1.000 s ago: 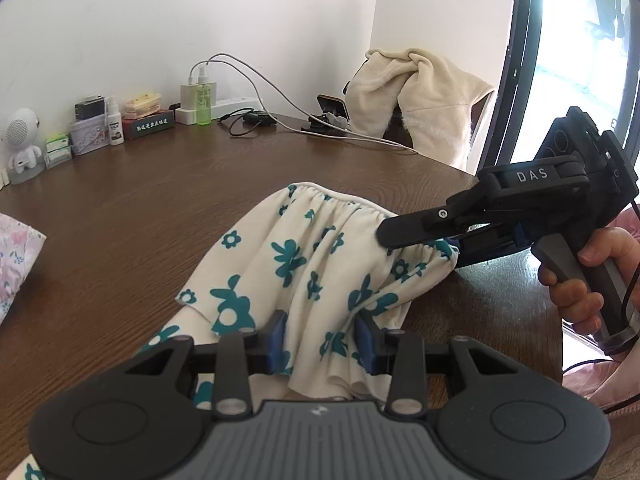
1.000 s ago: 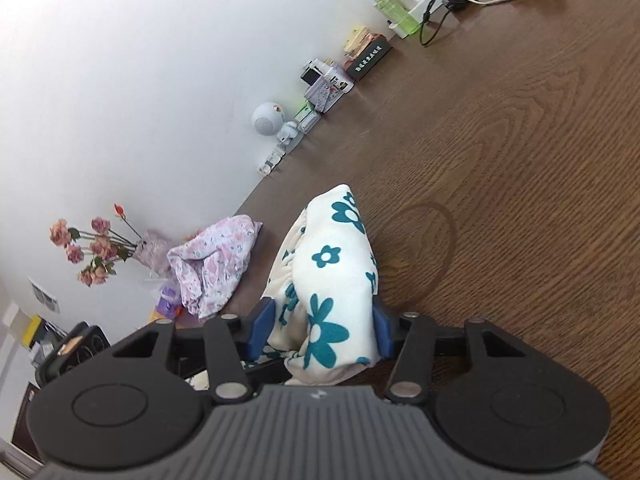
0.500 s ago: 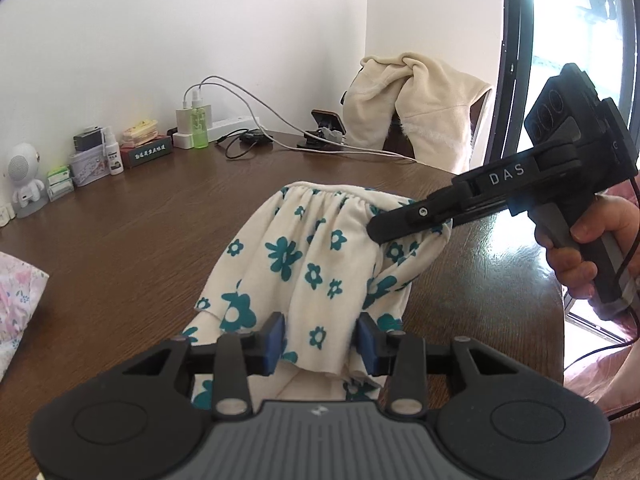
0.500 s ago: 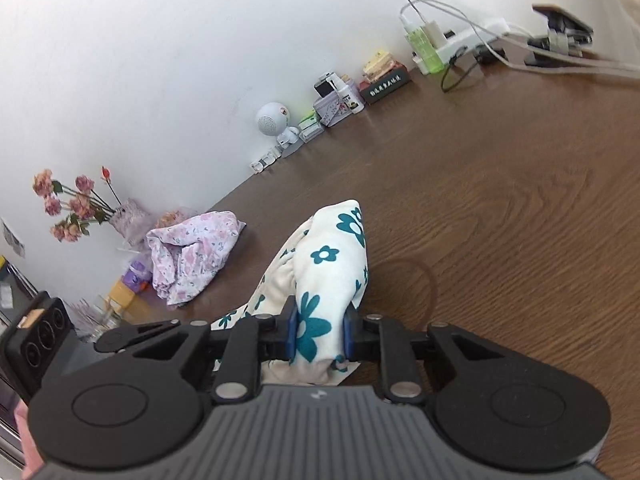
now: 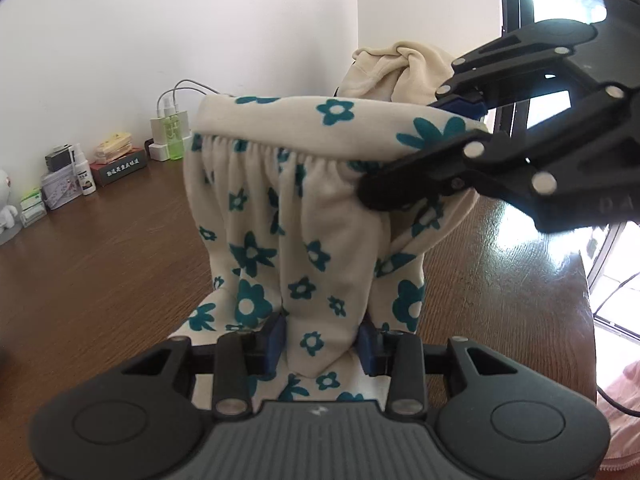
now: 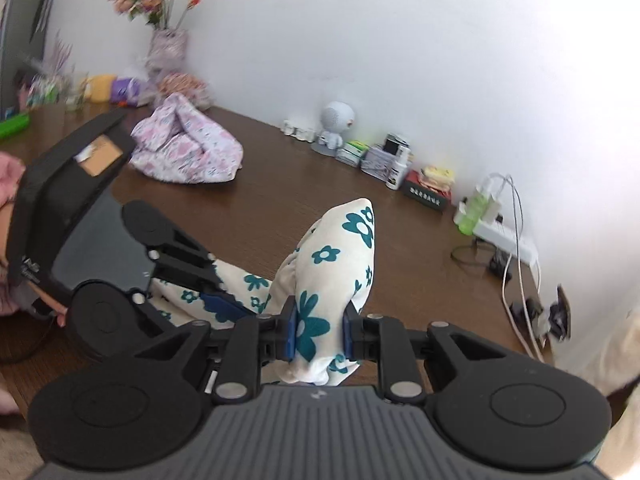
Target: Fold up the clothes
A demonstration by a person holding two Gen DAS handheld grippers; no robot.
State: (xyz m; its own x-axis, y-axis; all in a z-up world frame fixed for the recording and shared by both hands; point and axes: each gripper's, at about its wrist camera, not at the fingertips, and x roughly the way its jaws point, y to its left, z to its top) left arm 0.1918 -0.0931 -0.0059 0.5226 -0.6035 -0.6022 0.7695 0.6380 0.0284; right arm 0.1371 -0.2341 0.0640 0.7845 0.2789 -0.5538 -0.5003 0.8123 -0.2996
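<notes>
Holding the cream cotton garment with teal flowers [image 5: 320, 216] above the brown wooden counter [image 5: 100, 272], both jaws grip cloth. Since a second ago, the right gripper [image 6: 318, 332] has narrowed, rolled and lifted the waistband; the left gripper [image 5: 322, 344] is unchanged.

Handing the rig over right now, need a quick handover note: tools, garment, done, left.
Left tool: shut on a bunched fold of the cream garment with teal flower print.
Right tool: shut on the garment's gathered waistband end.
Garment: held up between both tools, its lower part trailing onto the brown wooden table.
Pink floral cloth: crumpled on the table near the wall, not folded.
Done: garment gripped at two points and raised.
Left: spread it flat, fold it, probably the pink cloth next.
</notes>
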